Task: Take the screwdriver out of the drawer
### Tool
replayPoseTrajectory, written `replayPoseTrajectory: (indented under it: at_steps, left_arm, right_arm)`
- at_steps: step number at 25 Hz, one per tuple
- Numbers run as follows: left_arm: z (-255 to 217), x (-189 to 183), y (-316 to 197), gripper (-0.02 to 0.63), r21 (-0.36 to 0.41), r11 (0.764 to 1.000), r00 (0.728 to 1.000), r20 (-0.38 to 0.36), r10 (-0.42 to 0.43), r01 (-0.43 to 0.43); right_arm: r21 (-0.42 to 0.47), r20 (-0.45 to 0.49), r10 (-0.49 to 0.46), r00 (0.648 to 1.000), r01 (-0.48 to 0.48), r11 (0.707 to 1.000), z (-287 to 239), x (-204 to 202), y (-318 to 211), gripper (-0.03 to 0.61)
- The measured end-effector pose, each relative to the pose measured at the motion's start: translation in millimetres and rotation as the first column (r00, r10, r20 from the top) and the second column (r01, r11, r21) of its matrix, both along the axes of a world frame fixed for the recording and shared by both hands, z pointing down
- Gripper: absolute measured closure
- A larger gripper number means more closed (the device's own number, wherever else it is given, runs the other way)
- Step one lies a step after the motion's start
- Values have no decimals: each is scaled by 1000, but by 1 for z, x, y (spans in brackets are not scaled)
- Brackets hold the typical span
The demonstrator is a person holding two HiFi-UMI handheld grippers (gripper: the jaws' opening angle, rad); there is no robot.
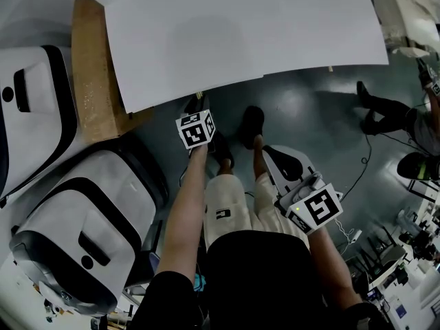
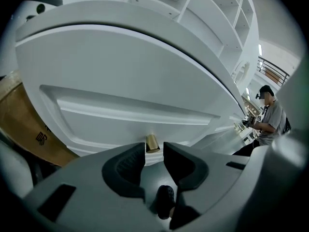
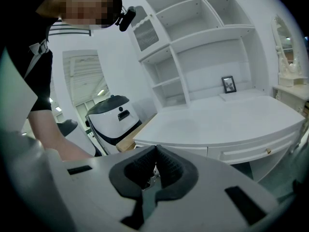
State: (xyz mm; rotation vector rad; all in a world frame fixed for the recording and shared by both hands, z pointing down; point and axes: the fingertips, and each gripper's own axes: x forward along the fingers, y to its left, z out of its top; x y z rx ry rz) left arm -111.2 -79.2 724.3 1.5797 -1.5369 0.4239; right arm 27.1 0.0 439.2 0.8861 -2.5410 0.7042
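The left gripper (image 2: 154,151) is seen with jaws apart, a small brass knob (image 2: 152,142) standing ungripped in the gap at their tips, on a closed white drawer front (image 2: 120,105) whose long panel runs across the view. The right gripper (image 3: 155,164) is held back with jaws closed on nothing. The screwdriver is shown in no view, so its direction cannot be told; the shelves (image 3: 193,37) are shown only by the right gripper view, the flat top (image 1: 240,33) from above by the head view.

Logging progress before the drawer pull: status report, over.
Left gripper open, lined up on brass knob. Right gripper shut, empty. Drawer closed, screwdriver unseen. Nothing blocking.
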Motion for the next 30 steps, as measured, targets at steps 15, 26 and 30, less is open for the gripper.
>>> replayPoseTrajectory:
  at_steps: [15,26,30]
  left_arm:
    - [3,-3,-2,529,-4,999,999,20,-33,33]
    - [5,-3,1,529,-29,999,992,127,27,-23]
    - [3,-1,1,529,-31,999,989,143,34,-30]
  right_arm:
    - [-15,-9,-11,1000,11,1000,7,5,4,560]
    - [0,25,-1,1000,1,1000,1,-3,0,560]
    - [-23,7,-14,1000,14,1000,8,2,5,560]
